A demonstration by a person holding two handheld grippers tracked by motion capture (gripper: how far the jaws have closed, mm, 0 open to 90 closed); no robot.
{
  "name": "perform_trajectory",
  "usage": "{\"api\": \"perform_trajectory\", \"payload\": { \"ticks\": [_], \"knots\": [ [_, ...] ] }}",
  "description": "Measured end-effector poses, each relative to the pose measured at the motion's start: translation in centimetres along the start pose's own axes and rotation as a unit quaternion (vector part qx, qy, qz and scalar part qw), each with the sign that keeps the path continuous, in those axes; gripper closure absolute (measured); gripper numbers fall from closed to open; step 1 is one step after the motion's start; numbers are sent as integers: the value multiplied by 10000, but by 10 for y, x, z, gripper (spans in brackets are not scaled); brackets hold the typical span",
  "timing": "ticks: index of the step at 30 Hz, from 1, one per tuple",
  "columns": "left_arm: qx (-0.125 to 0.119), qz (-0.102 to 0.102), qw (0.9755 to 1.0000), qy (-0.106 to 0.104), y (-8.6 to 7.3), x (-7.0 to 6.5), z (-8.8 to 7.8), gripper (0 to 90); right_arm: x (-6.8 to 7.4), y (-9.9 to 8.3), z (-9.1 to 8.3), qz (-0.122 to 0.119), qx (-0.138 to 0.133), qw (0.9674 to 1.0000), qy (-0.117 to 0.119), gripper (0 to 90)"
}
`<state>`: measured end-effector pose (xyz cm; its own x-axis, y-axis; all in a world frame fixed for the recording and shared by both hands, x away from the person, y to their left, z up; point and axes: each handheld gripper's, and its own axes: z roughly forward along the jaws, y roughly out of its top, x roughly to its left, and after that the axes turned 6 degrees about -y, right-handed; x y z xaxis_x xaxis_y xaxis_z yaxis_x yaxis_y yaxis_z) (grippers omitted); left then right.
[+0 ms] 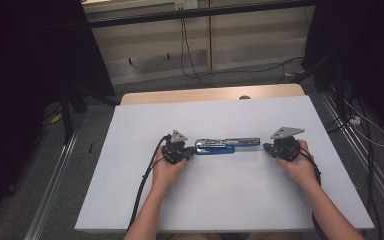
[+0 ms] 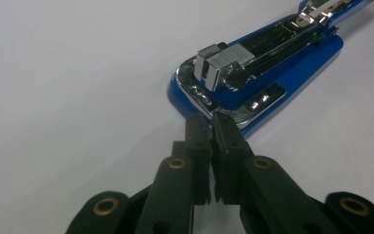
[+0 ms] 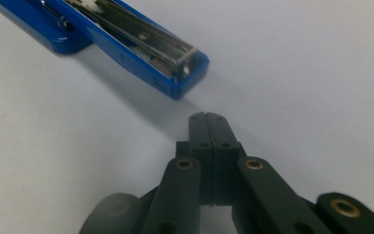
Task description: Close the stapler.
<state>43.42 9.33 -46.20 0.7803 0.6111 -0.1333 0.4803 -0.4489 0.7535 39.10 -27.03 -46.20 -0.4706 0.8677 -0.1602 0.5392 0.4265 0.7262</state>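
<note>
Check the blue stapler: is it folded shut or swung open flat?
Swung open flat. The stapler lies stretched across the table, base end toward the left hand-held gripper, its metal staple channel exposed upward.

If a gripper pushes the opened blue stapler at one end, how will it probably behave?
The blue stapler looks rigid, metal and plastic, so it would probably slide, not bend. Opened flat and long, it seems unlikely to roll or tip. Pushed at one end, it may pivot on the smooth white table.

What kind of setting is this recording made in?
Probably a lab or workshop recording bench rather than an office: a white table stands between metal floor rails, loose cables run across grey carpet, and dark curtains hang at both sides.
</note>
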Motion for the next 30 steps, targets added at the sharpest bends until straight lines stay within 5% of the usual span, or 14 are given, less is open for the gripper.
{"api": "perform_trajectory", "payload": {
  "ticks": [4, 7, 15, 18, 20, 24, 30],
  "knots": [
    [-9, -31, 10000, -22, 0, 1, 0, 875, 3, 7, 6, -84, -19, 10000, 45, 900],
    [-13, -49, 10000, -38, 0, 1, 1, 881, 6, 12, 6, 129, -223, 9993, 283, 900],
    [-71, -39, 10000, 34, 1, 1, -2, 857, 24, 40, -4, -164, -755, 9959, 468, 861],
    [-102, -177, 9998, 88, 1, 1, -9, 733, 30, 41, -5, -210, -803, 9952, 527, 705],
    [-228, -388, 9990, -17, 1, 2, -16, 546, 33, 34, -7, -10, -863, 9942, 635, 595],
    [-344, -386, 9986, -121, 0, -3, -29, 288, 37, 17, -13, 349, -1051, 9907, 786, 391],
    [-529, -324, 9978, -217, -8, -11, -56, 170, 38, -9, -34, 642, -985, 9907, 681, 241]
  ]
}}
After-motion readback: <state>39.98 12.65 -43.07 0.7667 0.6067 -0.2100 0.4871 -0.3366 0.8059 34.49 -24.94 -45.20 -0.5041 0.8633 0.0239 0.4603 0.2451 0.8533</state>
